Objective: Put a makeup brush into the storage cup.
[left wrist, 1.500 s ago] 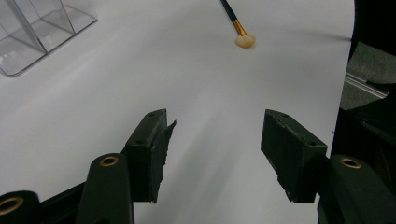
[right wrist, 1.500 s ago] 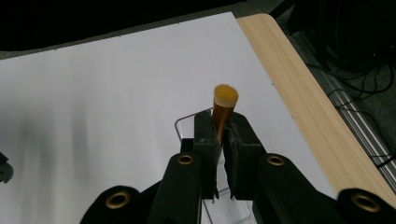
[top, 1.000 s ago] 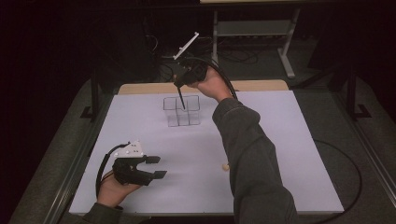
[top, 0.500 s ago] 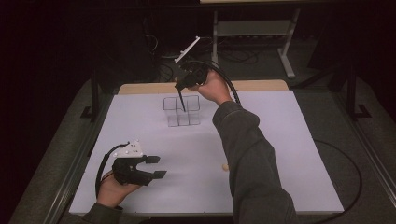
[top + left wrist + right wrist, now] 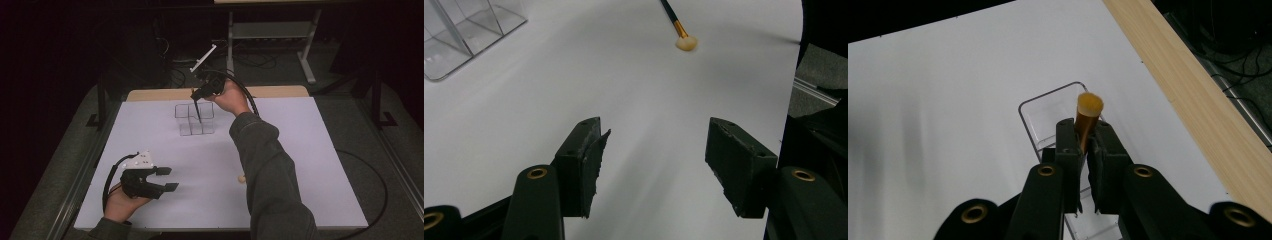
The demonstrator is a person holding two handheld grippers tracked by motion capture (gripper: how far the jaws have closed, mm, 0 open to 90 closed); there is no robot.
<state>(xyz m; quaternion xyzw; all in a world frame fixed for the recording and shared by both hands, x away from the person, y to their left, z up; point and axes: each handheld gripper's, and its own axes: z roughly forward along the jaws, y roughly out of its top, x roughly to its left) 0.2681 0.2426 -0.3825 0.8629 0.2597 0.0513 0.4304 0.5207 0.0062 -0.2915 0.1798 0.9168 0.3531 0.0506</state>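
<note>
White table top (image 5: 300, 165), wooden far edge (image 5: 280, 91), dark room around

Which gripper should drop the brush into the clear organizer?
Right. The right gripper is shut on the brush, directly above the clear organizer. The left gripper sits open, near the table's front edge, away from it.

Organizer (image 5: 194, 120) at table's (image 5: 310, 150) rear, brush (image 5: 241, 178) nearer

No readable text, label, brand, number or sign stands on anything in these views
</note>
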